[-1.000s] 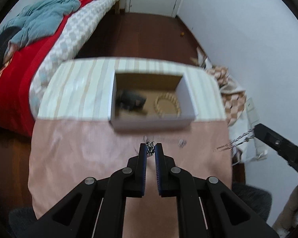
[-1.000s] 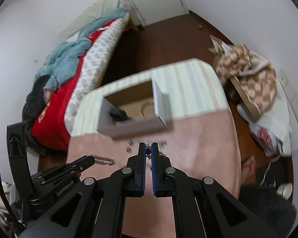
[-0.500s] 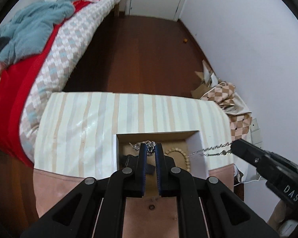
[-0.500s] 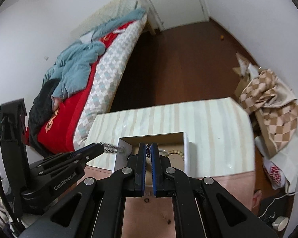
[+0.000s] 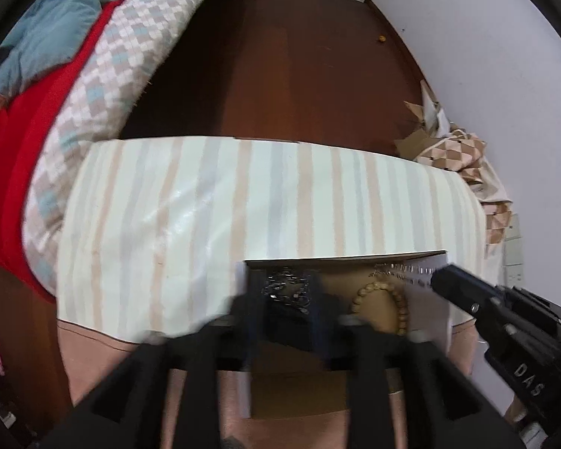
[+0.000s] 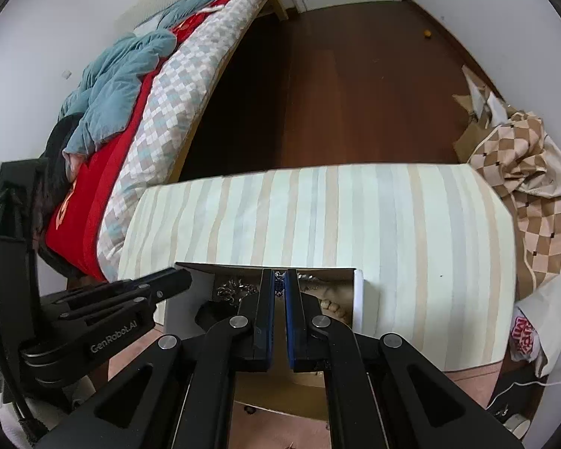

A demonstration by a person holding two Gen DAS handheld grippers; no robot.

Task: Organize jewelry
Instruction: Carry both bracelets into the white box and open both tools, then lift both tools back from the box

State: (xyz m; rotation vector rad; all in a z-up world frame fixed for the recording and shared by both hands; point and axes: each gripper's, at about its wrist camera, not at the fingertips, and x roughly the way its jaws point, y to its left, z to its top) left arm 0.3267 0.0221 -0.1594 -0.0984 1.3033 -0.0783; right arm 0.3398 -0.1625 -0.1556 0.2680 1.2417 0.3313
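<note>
tablecloth [image 6: 411, 224] pastel-striped | bedspread [image 6: 175, 112] checked | blanket [image 6: 123, 78] teal | bracelet [image 5: 396, 299] tan

The right gripper [image 5: 439, 280], seen to the right of the left jaws, has white letters "DAS" on its body. The left gripper [image 6: 185, 278], seen left of the right jaws, says "GenRobot.AI".

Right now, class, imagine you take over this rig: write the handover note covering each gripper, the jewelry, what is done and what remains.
Left gripper: open over the cardboard box. One end of the silver chain lies loose between its fingers, though the view is blurred.
Right gripper: shut on the chain's other end, above the box.
In the box: wooden bead bracelet and a dark item I cannot identify.
Done: bracelet boxed, chain partly in.
Left: open the right gripper so the chain drops in.
</note>
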